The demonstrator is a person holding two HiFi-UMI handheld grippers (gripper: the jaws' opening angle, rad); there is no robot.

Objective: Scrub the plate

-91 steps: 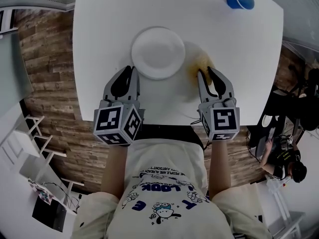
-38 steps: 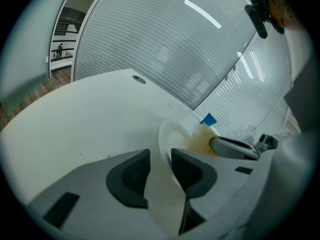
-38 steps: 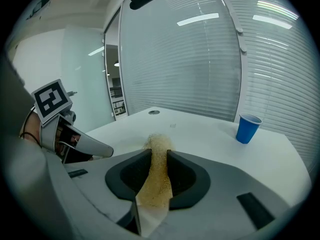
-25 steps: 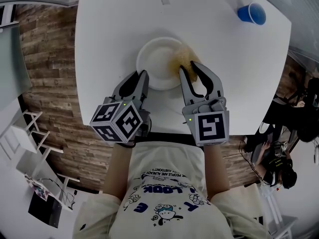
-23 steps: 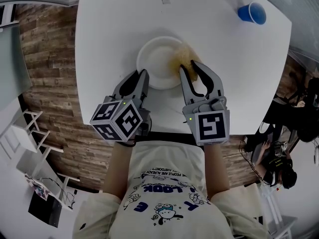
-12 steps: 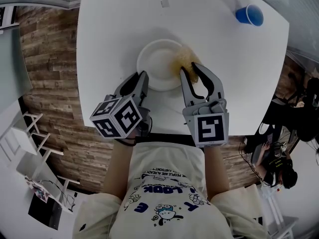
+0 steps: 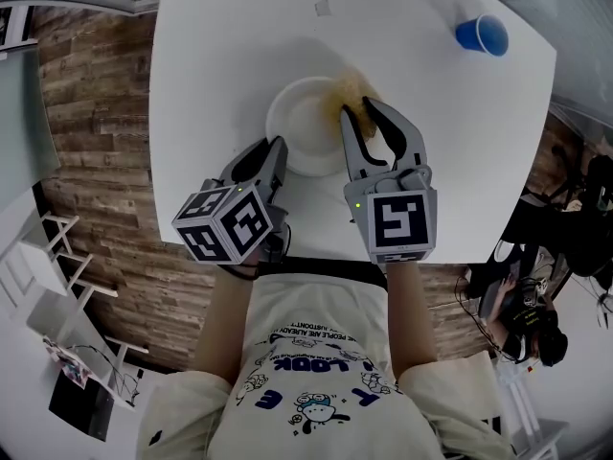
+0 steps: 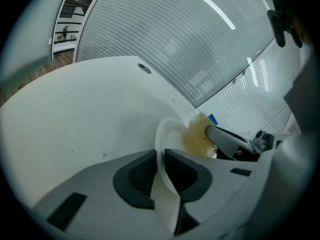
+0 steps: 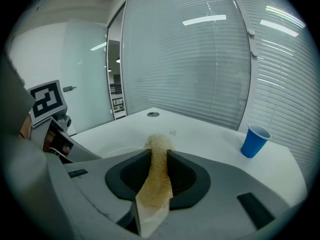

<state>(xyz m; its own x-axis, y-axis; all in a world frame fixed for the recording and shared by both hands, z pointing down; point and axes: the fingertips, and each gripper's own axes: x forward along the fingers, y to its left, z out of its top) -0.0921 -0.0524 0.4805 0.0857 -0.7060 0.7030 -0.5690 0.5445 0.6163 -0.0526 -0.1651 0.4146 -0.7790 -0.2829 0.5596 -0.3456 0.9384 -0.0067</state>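
left gripper [image 8: 161, 155] just closing onto plate [image 7: 297, 127] rim, right gripper [image 9: 159, 155] pinching tan sponge [image 9: 156, 184], sponge on plate

The plate [image 7: 302, 127] looks smooth, perhaps plastic, the sponge [image 9: 159, 156] coarse and fibrous, the table [image 7: 239, 46] matt.

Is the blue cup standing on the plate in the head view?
No, the blue cup stands on the white table near its far right corner, well apart from the plate.
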